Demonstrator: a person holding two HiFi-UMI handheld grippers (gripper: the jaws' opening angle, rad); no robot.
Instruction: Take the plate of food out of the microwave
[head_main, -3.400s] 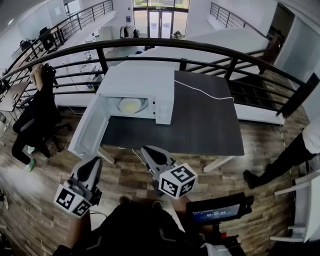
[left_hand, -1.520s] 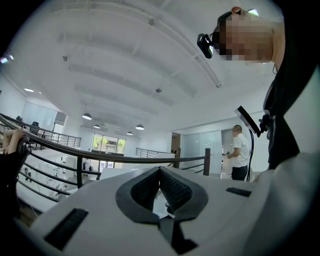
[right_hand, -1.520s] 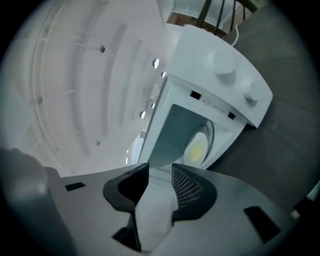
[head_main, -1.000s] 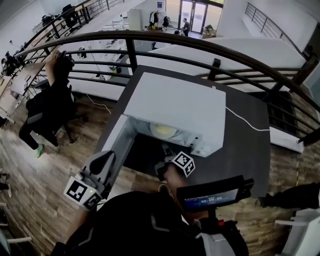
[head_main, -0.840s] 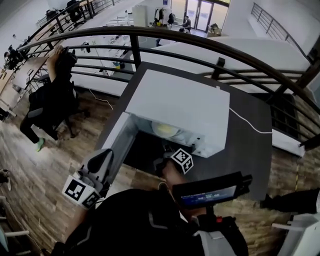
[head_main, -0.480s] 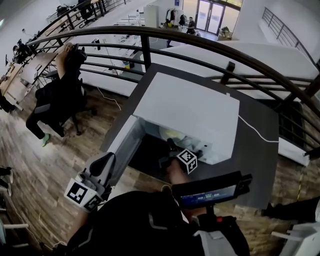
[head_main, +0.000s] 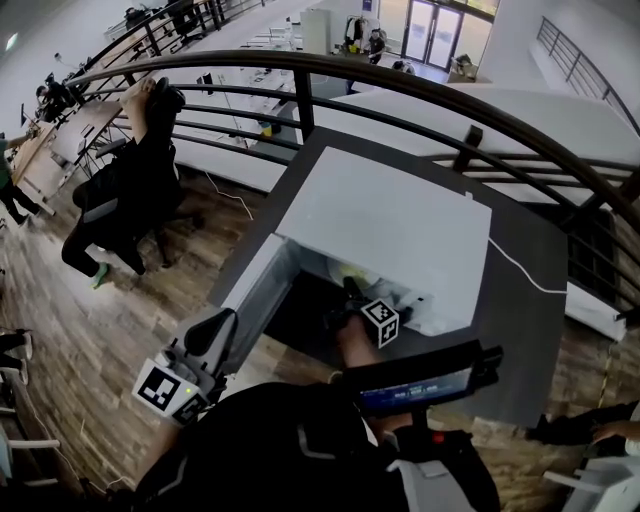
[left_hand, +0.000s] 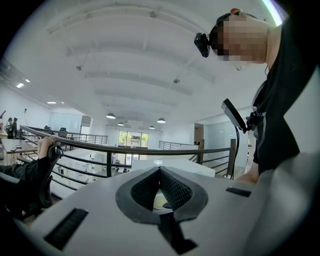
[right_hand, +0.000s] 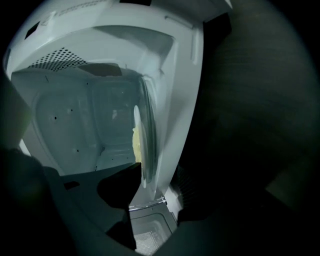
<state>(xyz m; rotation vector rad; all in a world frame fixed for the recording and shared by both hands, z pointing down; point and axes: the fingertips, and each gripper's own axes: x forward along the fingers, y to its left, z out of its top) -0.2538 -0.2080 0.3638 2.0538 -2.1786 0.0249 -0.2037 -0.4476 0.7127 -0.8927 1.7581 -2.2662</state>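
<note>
Reaching for the plate of food (head_main: 347, 269) is judged to be the step in hand. At seven o'clock in the head view the left tool (head_main: 220, 325) is held clear of the bench (head_main: 520, 330). In the left gripper view its jaws are seen pressed together at the tips, with nothing gripped. The white microwave (head_main: 395, 225) stands on the dark bench, its door (head_main: 250, 290) swung open toward eight o'clock. The plate sits inside the cavity, not yet lifted. The right tool (head_main: 350, 290) is set into the opening. In the right gripper view its jaws are seen apart, with the plate's rim (right_hand: 145, 150) in the gap at twelve o'clock, unclamped, and the yellow food (right_hand: 134, 141) just beyond. Next, the jaws would need closing on the rim and the plate drawing out level toward six o'clock, so that nothing slides off.
</note>
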